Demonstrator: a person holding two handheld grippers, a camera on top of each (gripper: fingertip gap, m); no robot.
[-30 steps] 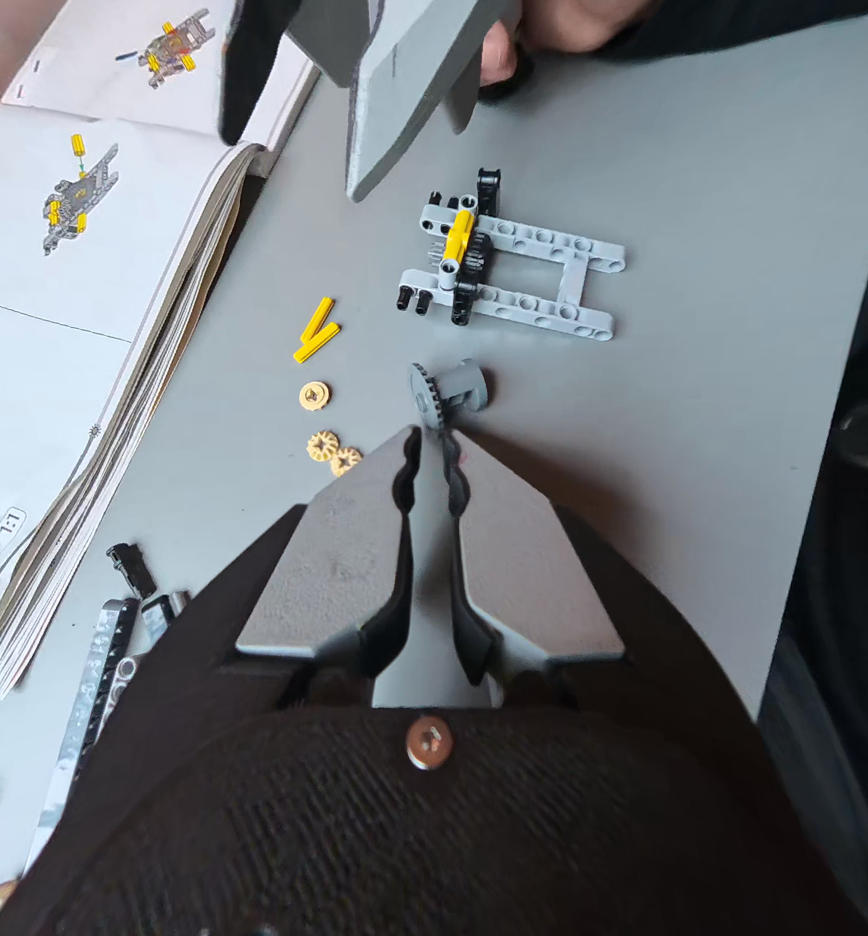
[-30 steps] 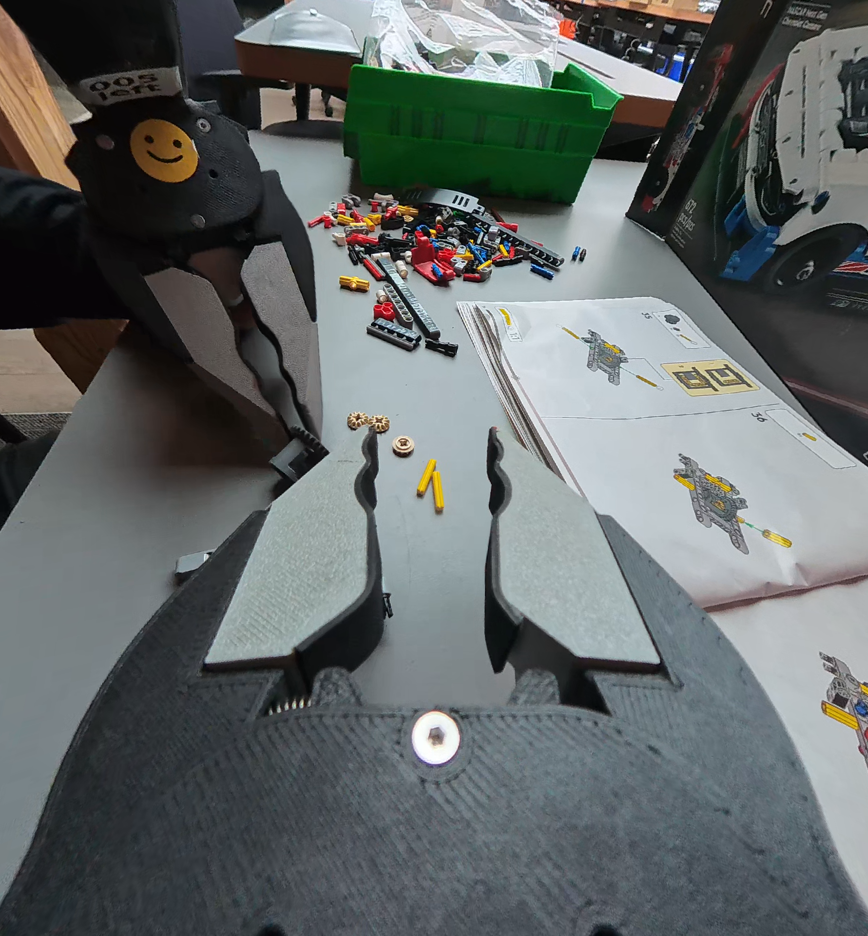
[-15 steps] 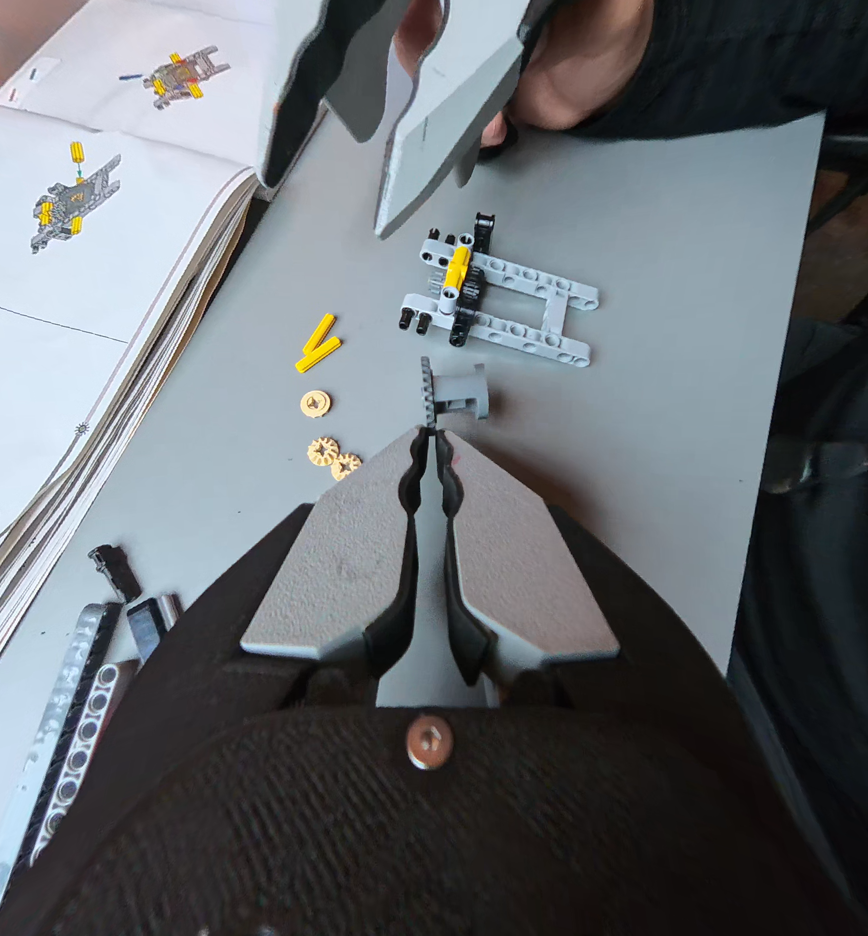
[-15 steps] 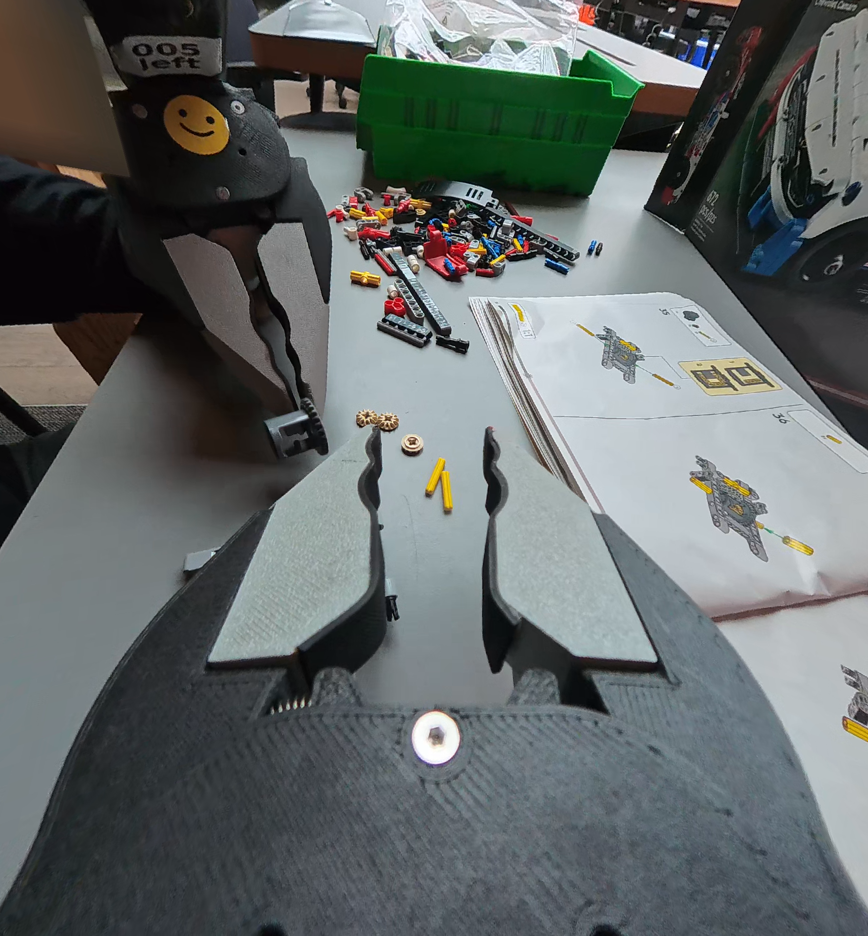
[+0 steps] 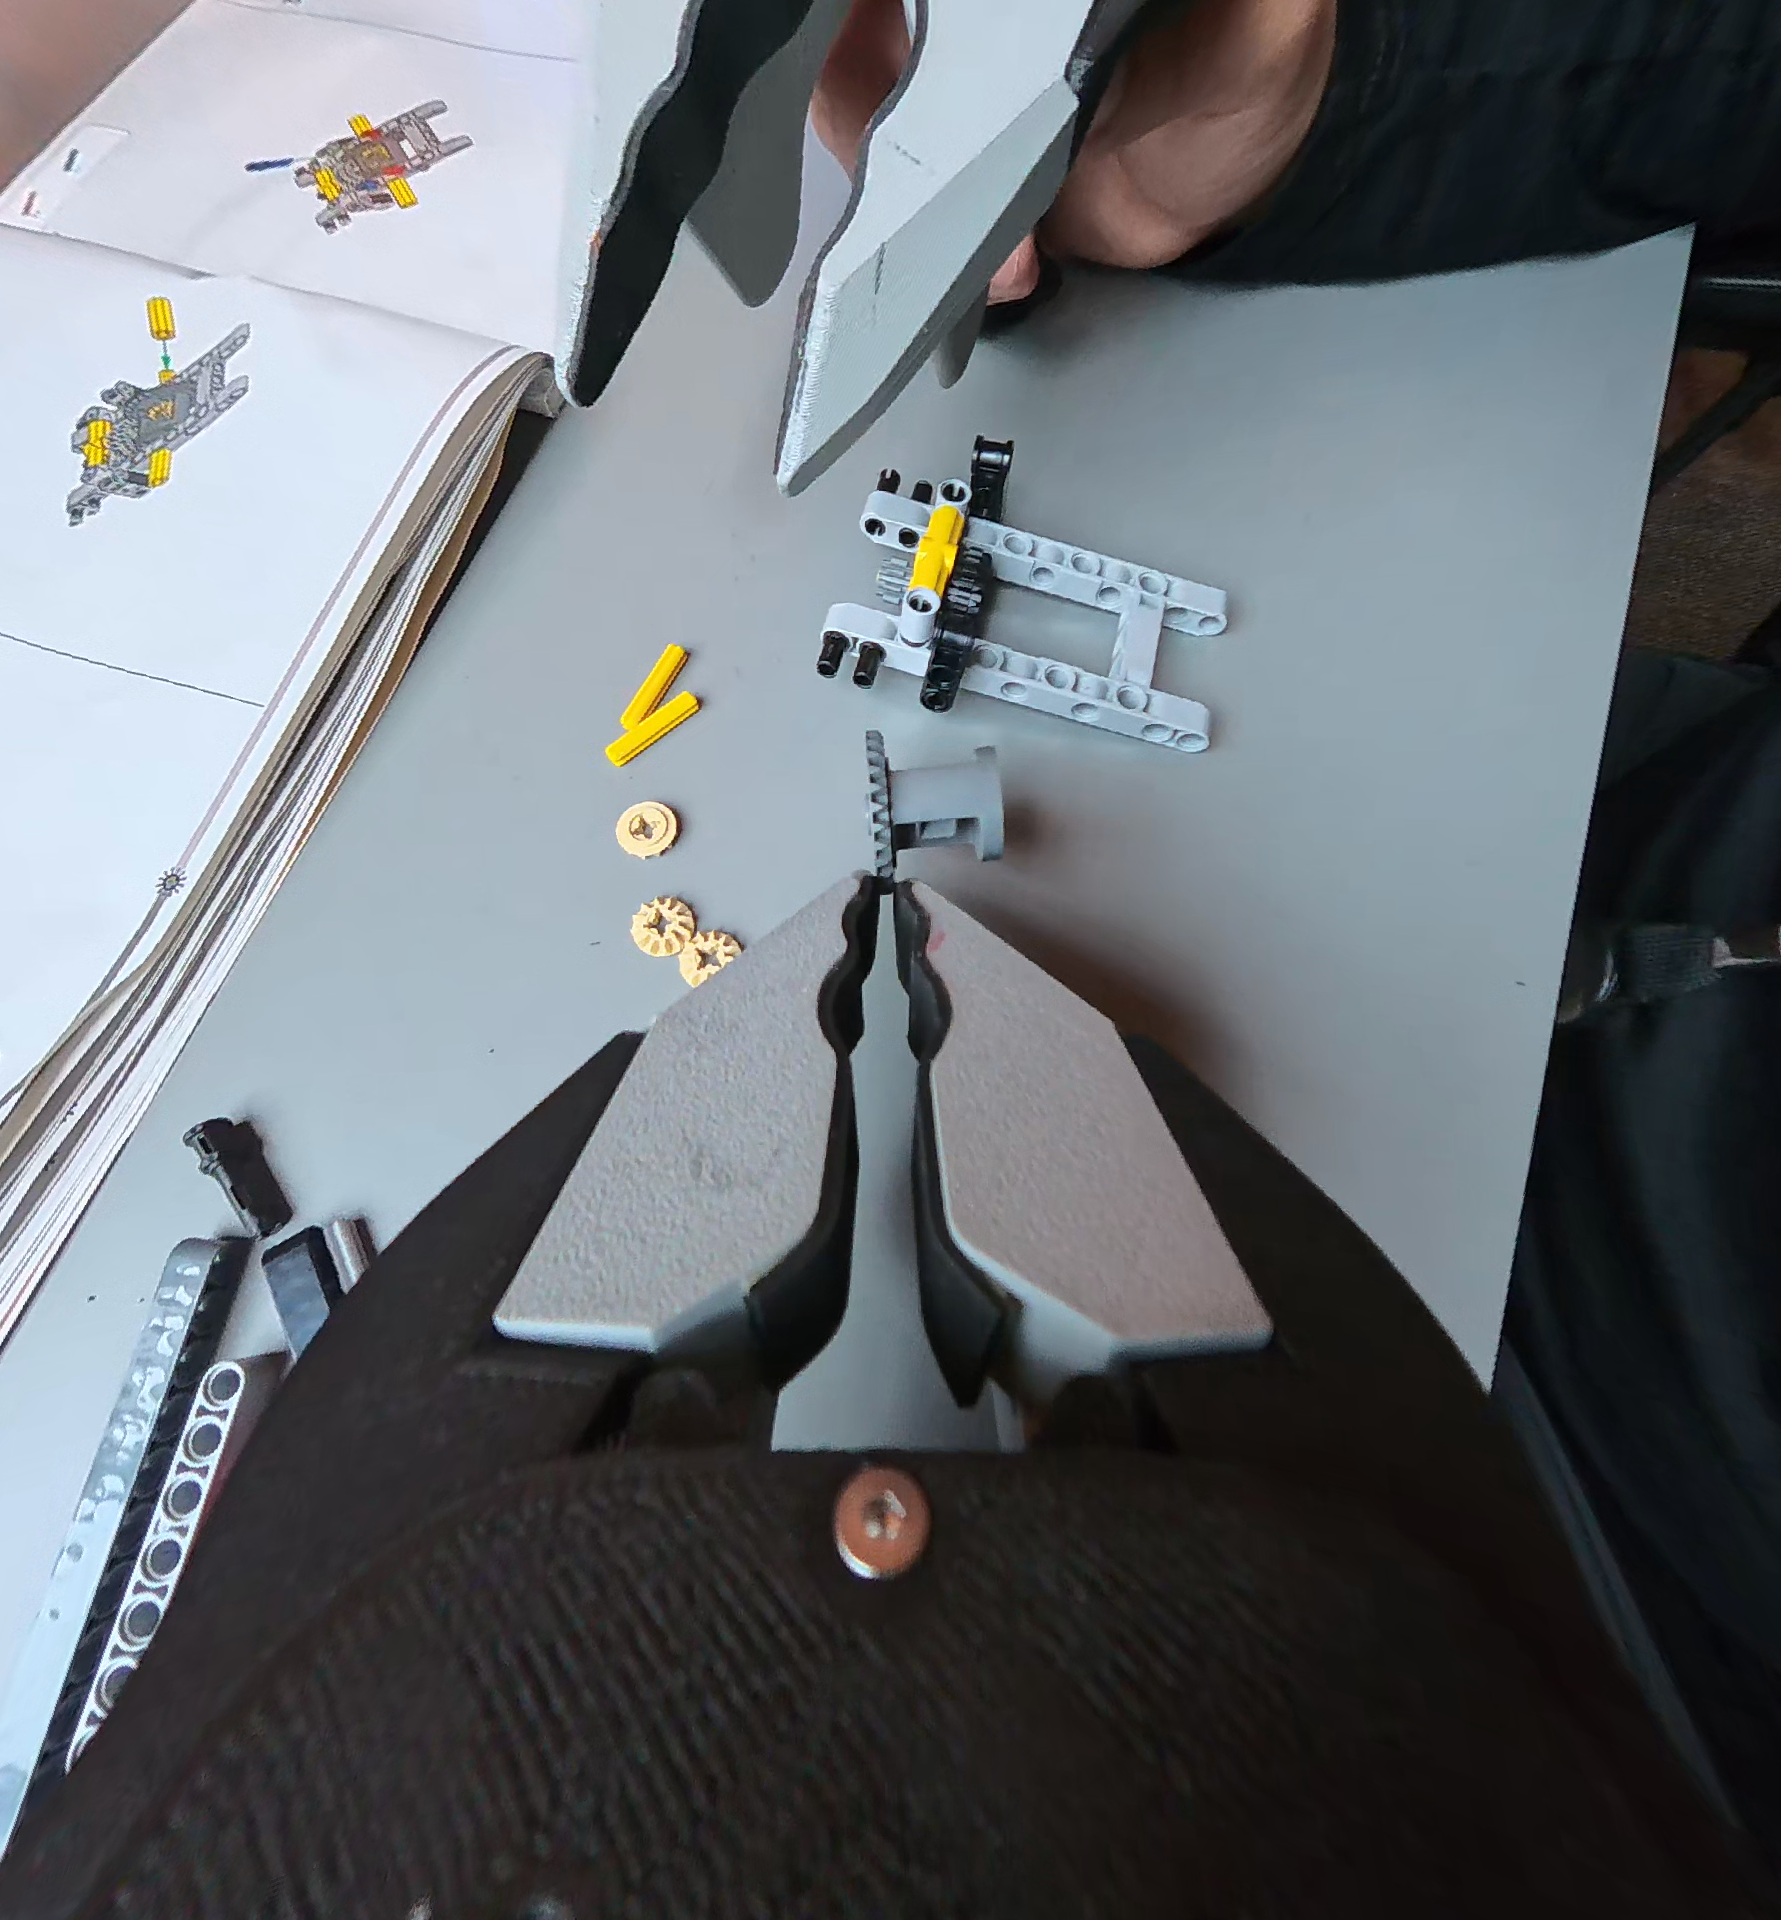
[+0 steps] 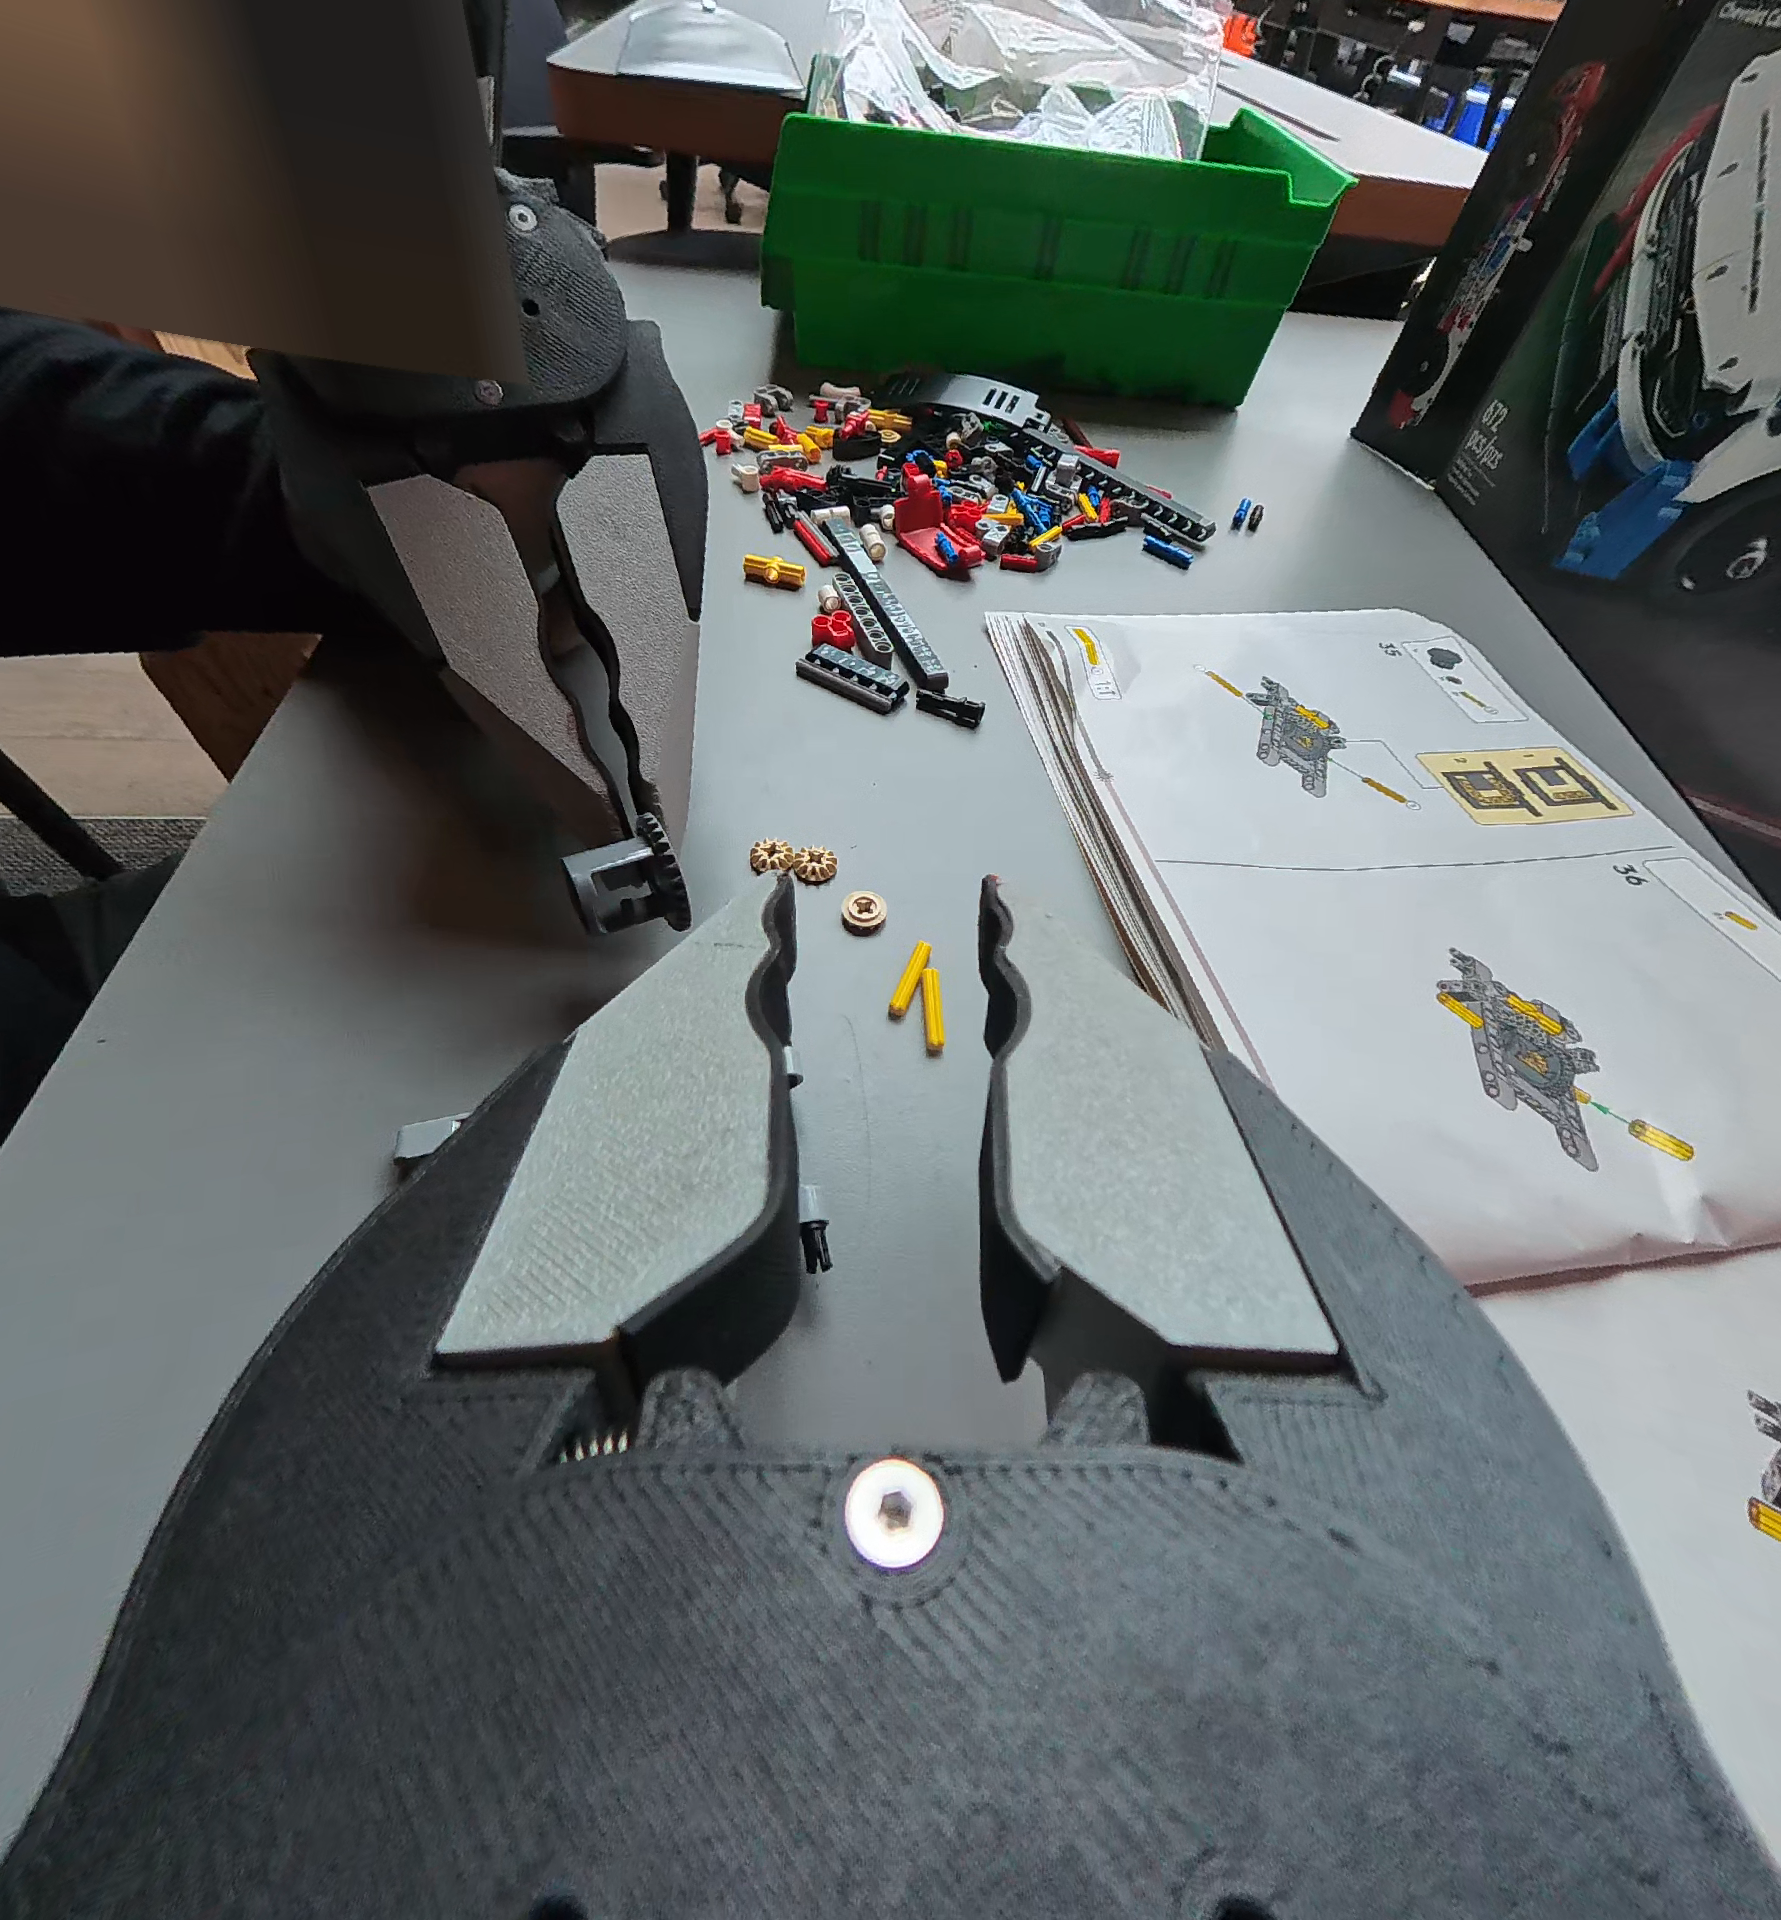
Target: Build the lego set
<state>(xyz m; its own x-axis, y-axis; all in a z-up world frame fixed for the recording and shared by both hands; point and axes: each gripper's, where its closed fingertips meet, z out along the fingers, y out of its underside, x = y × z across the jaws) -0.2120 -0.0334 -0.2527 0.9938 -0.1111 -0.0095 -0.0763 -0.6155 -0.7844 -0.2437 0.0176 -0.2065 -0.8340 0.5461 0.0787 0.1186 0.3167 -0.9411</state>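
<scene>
Left of my left claw [image 5: 881, 902], tan gears [image 5: 664, 926] and yellow axles [image 5: 650, 707] are lying sorted on the desk [image 5: 1385, 436]. I am pinching the grey gear piece [image 5: 927, 805] by its toothed rim, tips clamped, so its hub stays free. Beyond it the frame assembly [image 5: 1021, 608] is waiting under my right claw [image 6: 881, 899], which is hanging spread apart, holding nothing.

Left hand-held gripper [image 5: 886, 894] has closed on the gear piece [image 5: 922, 812], tipping it upright; right hand-held gripper [image 5: 694, 431] moved closer
</scene>
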